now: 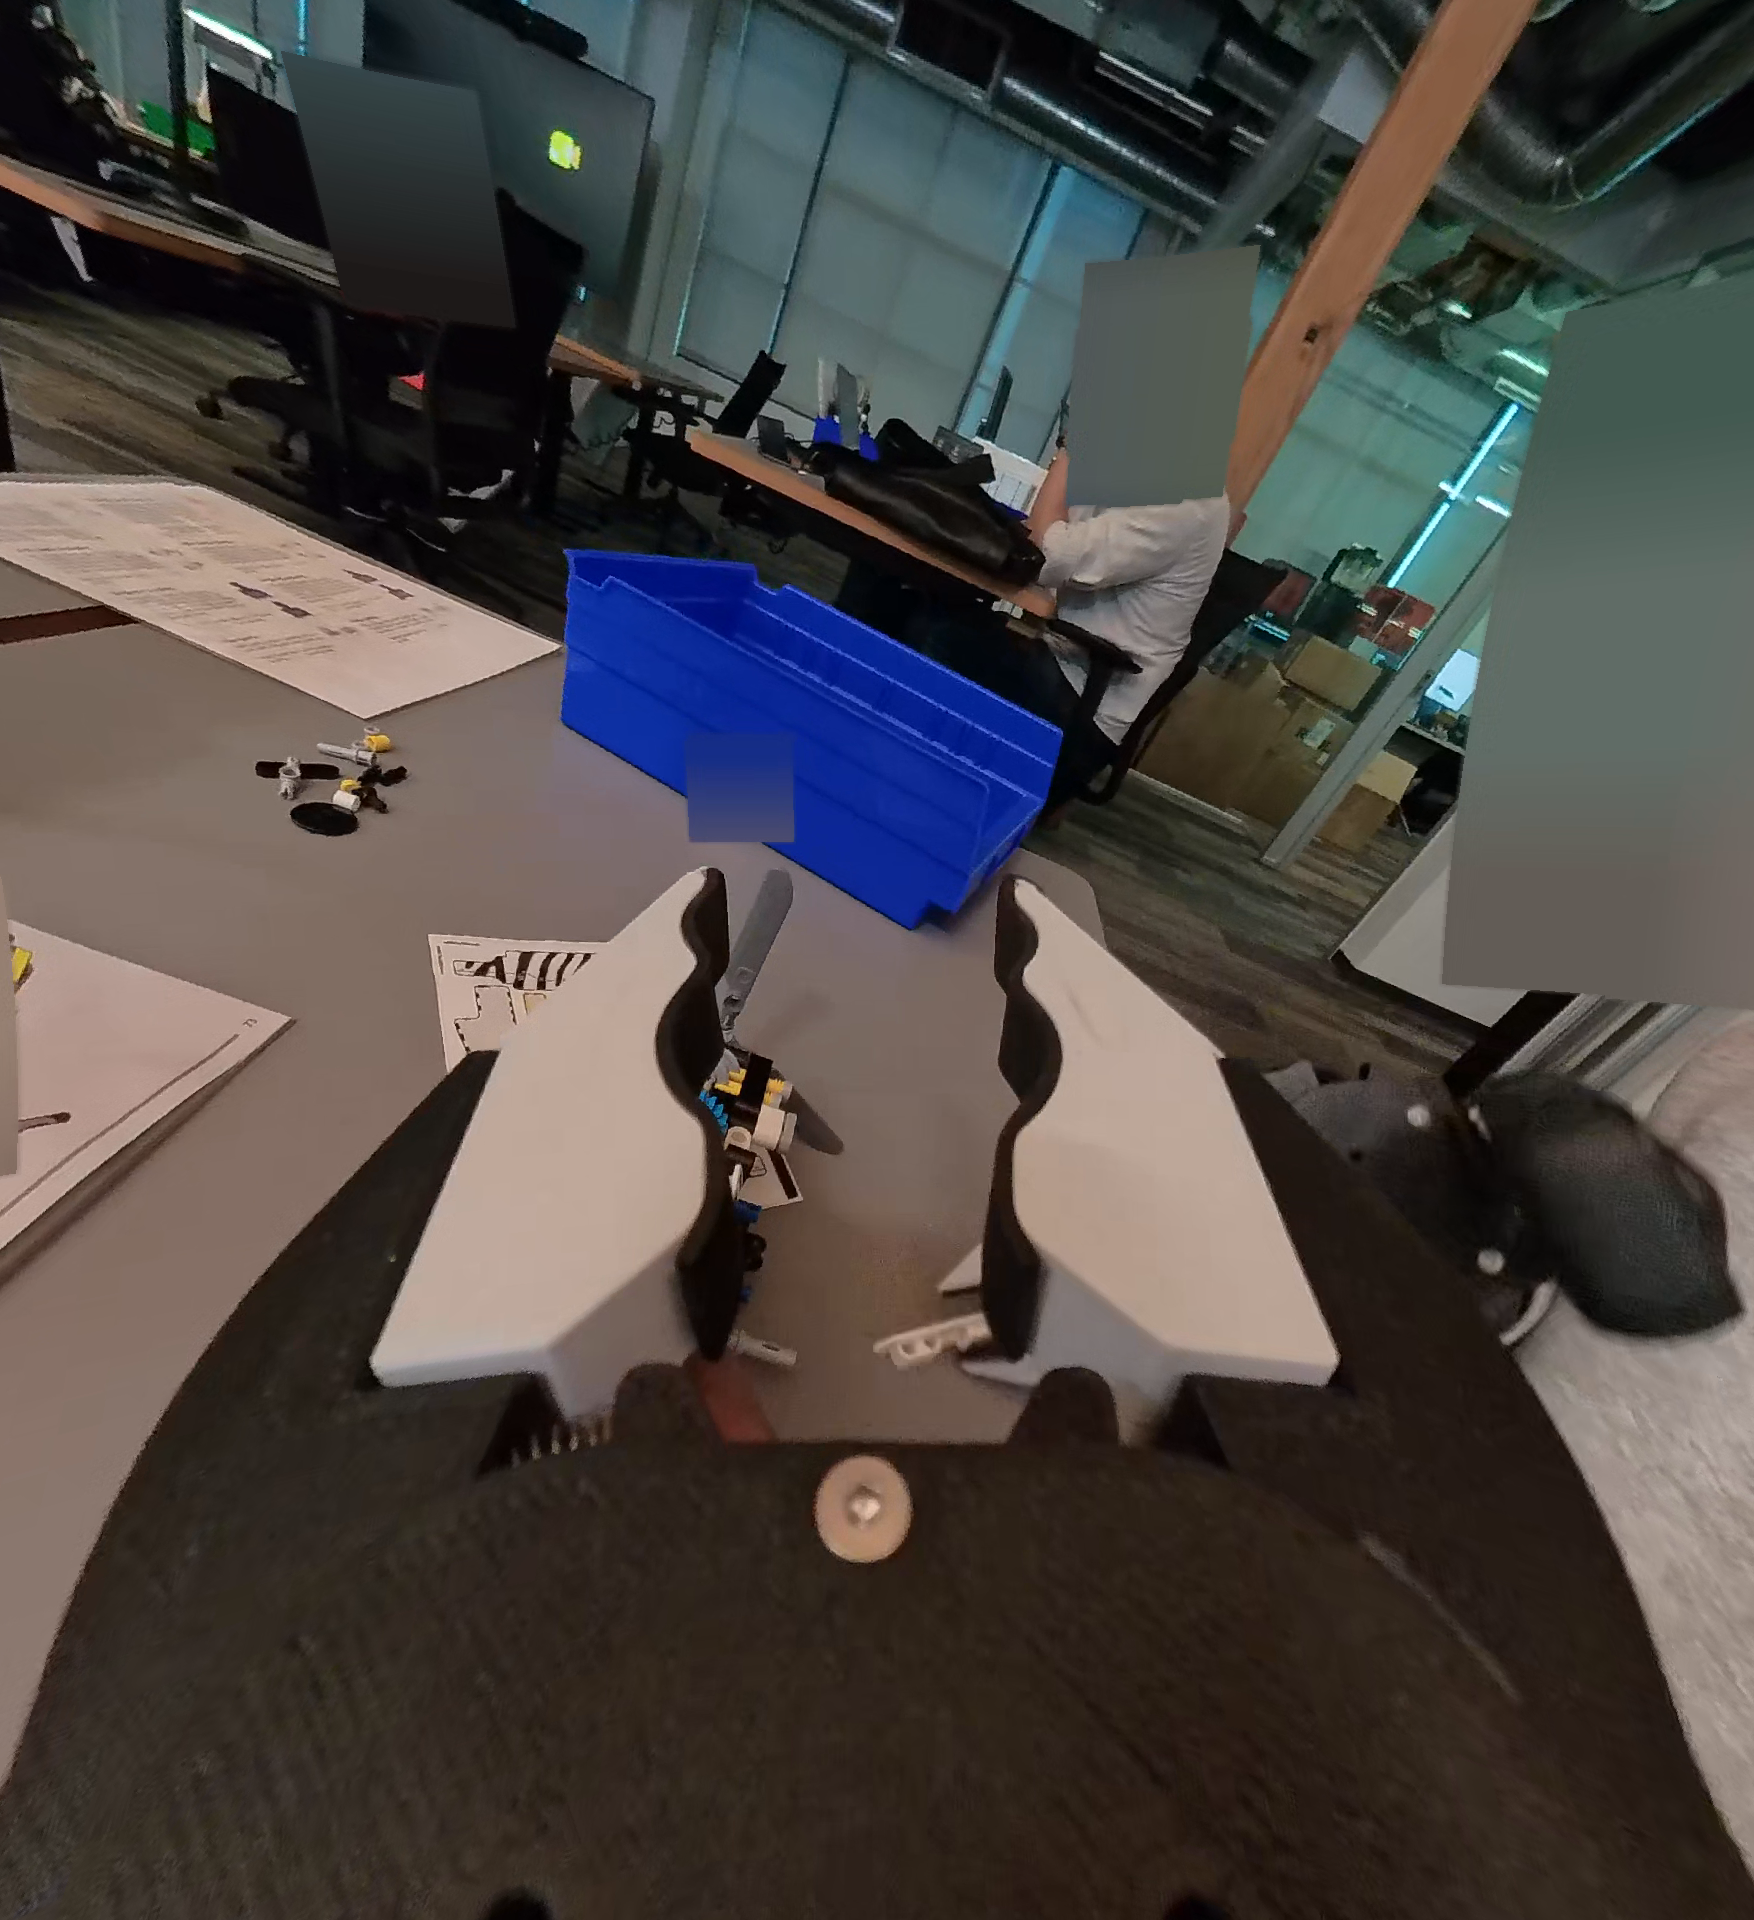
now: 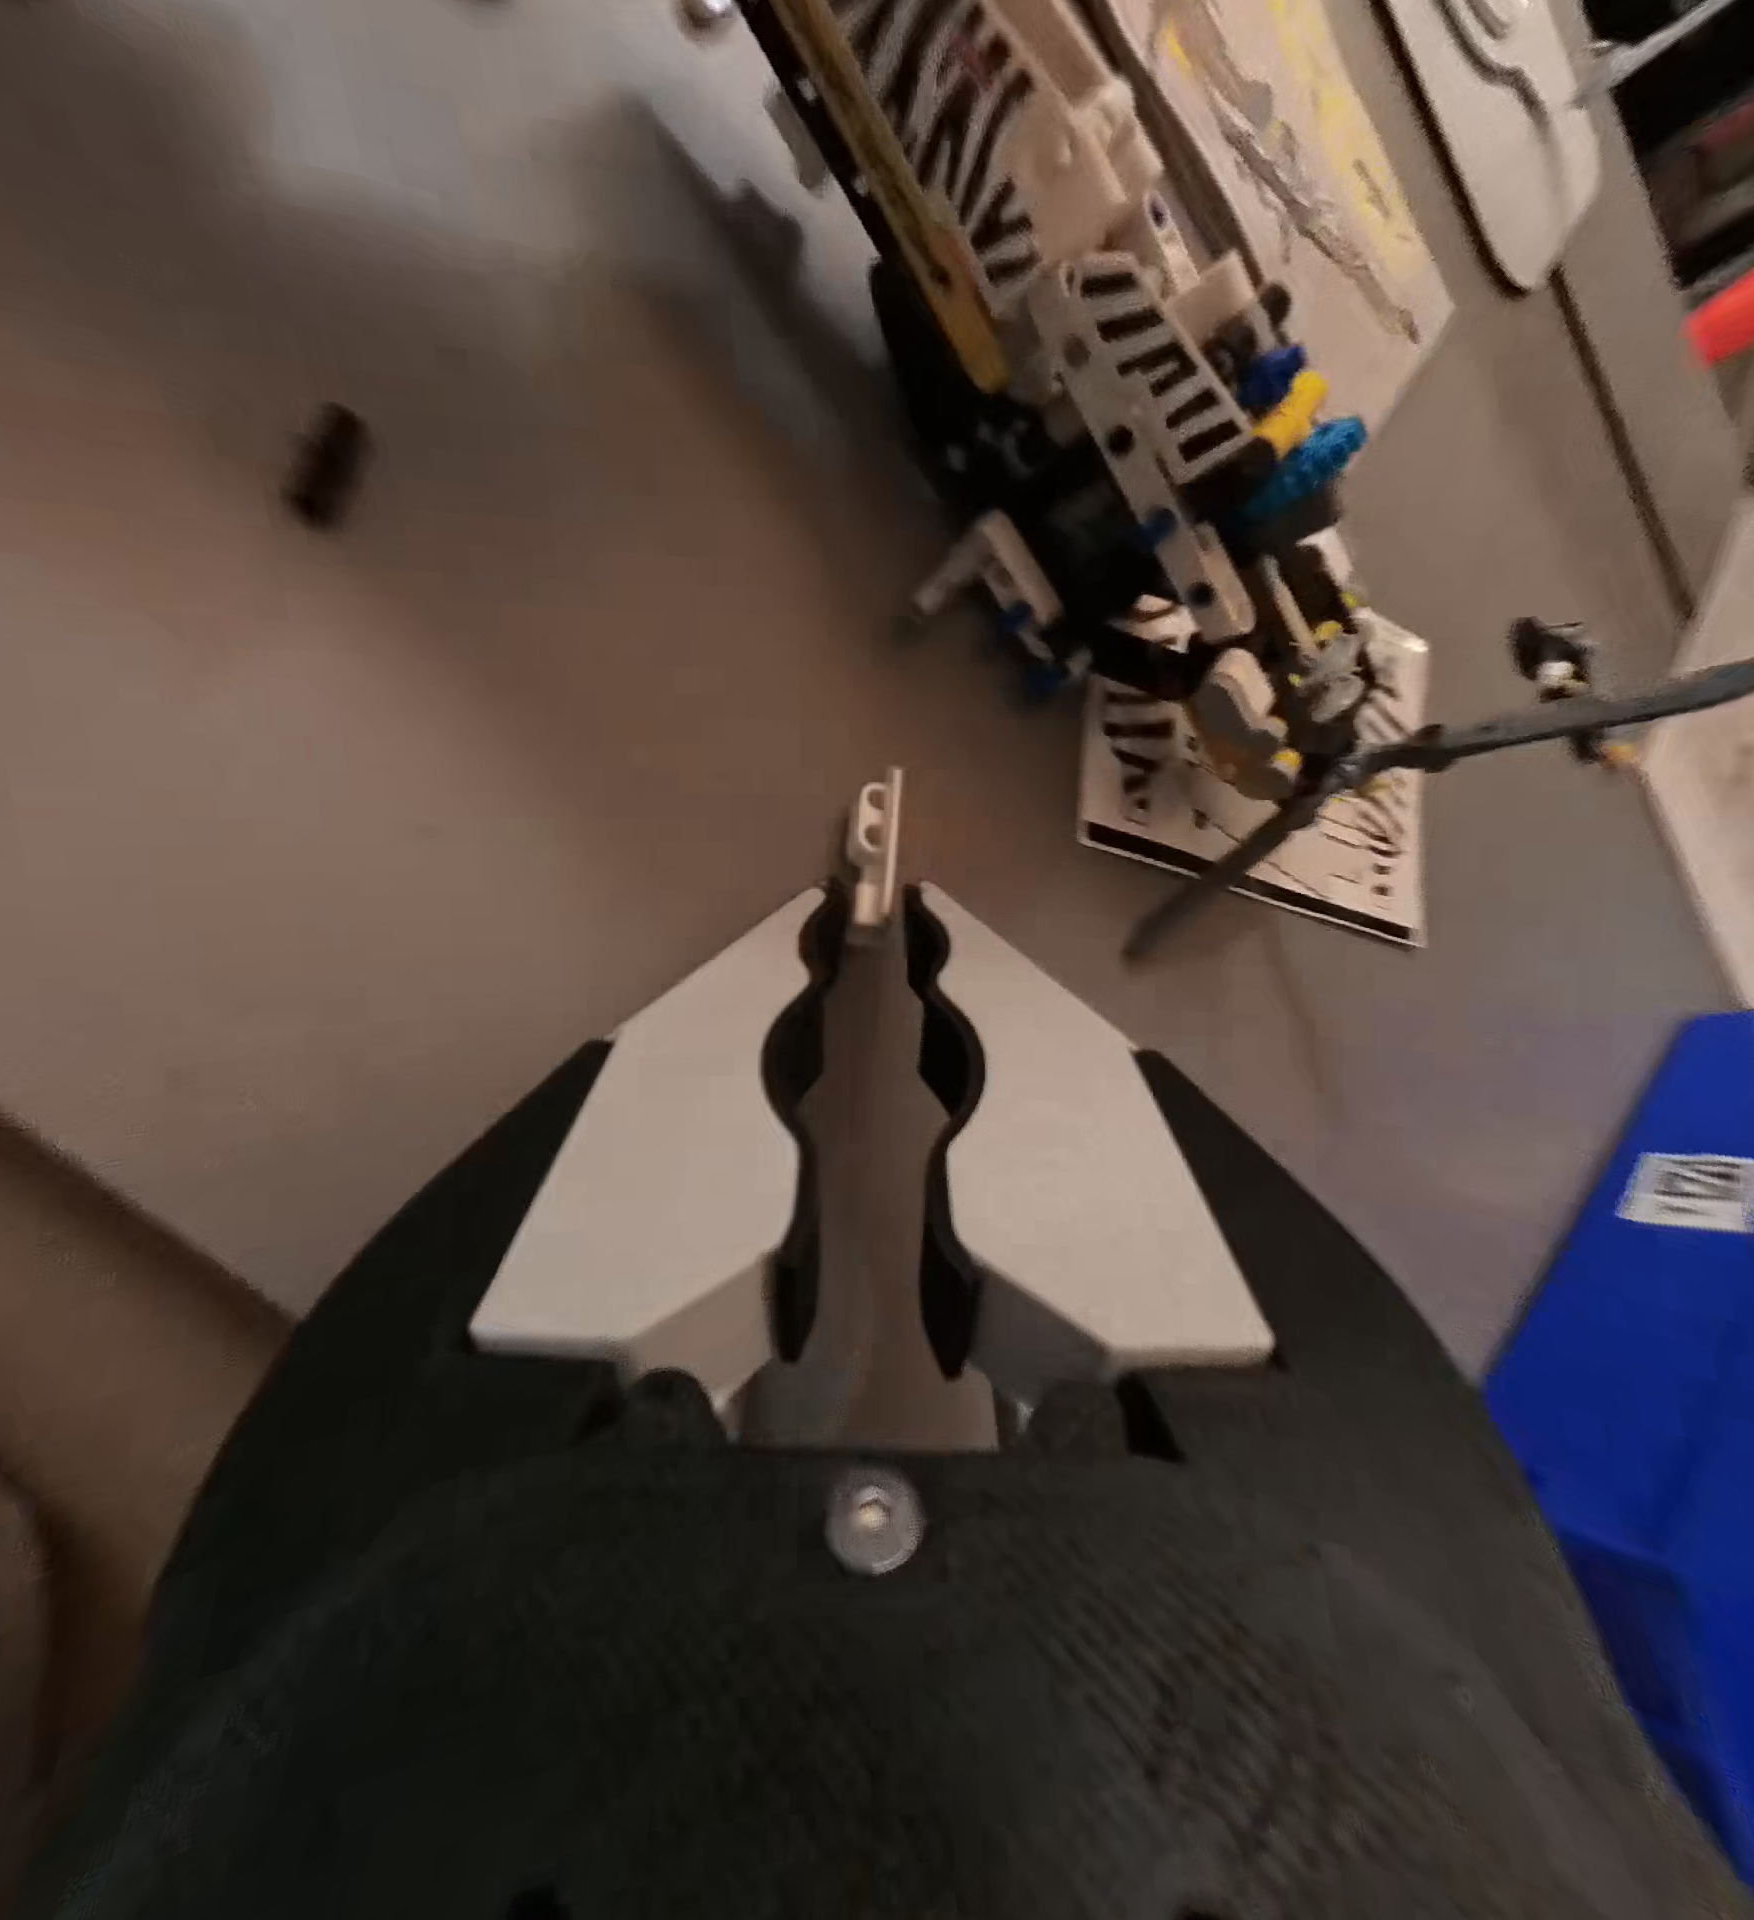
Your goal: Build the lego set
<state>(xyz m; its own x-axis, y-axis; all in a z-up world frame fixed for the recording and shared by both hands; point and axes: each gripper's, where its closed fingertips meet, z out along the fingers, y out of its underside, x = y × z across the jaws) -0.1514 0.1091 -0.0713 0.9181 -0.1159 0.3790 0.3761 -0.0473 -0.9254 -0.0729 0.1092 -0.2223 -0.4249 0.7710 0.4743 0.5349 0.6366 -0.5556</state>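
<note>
Fingers of your right gripper (image 2: 878, 899) pinch a small white piece (image 2: 875, 836) by 1 end, leaving its holes clear for mating. Your left gripper (image 1: 857, 894) stands spread beside the striped model (image 2: 1153, 416) on the table (image 2: 437, 675).

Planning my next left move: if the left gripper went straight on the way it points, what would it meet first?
Probably the blue bin: it lies dead ahead of the open left gripper on the table. The lego model sits lower, beside the left finger, likely under that line, though depth is unclear.
</note>
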